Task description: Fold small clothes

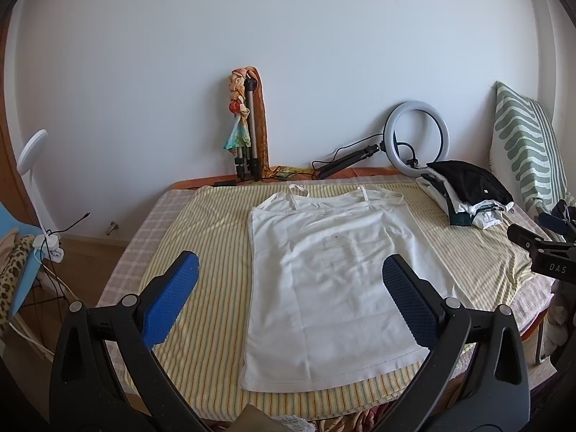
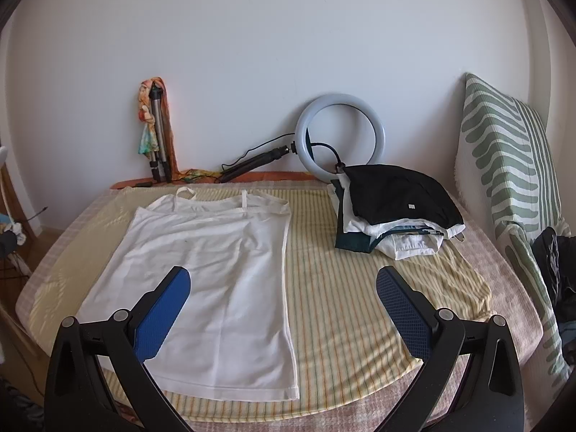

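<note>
White camisole (image 1: 334, 280), yellow-striped sheet (image 1: 216, 252)

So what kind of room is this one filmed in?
Probably a bedroom at home: a camisole lies flat on a bed with a striped sheet, a pillow leans on the wall, and folded clothes sit nearby.

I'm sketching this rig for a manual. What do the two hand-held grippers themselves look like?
Both look alike. The left hand-held gripper has two curved black plastic arms with triangular cut-outs and round silver pivot pins, ending in blue finger pads with a fine dimpled grid texture. The right hand-held gripper matches, with blue textured pads. No cables or sleeves show. Its black body in the left view reads "DAS".
</note>
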Demonstrator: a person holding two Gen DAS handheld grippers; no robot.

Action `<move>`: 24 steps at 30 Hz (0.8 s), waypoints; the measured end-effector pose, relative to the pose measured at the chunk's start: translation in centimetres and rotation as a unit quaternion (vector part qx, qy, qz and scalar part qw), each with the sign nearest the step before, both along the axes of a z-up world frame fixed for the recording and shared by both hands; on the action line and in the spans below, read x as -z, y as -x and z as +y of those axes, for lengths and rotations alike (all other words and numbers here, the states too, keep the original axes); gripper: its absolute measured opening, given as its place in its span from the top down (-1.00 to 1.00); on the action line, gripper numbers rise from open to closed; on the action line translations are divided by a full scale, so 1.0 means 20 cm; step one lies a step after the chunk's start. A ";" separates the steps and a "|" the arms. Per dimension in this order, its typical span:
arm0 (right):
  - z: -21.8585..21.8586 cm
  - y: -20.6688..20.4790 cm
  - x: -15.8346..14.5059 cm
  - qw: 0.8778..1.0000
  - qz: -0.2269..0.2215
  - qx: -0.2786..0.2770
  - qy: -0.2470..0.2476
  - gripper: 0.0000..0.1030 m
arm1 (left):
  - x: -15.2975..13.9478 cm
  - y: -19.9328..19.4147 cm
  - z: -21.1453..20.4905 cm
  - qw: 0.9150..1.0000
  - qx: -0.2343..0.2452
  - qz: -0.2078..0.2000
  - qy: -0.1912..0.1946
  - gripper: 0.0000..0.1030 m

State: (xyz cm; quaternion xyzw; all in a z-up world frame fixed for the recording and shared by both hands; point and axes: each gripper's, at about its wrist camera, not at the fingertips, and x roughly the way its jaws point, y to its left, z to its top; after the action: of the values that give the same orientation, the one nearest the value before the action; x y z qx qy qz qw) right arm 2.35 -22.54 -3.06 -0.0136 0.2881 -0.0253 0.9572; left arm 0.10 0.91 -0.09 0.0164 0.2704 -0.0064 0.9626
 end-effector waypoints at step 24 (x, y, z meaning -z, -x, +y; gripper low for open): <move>0.00 -0.02 0.00 1.000 0.007 0.001 0.000 -0.99 | 0.02 -0.02 0.03 1.000 -0.004 0.003 -0.001 -1.00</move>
State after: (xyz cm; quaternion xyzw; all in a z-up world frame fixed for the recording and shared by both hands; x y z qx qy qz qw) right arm 2.67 -22.61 -3.03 -0.0133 0.2944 -0.0260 0.9552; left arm 0.47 1.57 -0.40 0.0160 0.2733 -0.0022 0.9618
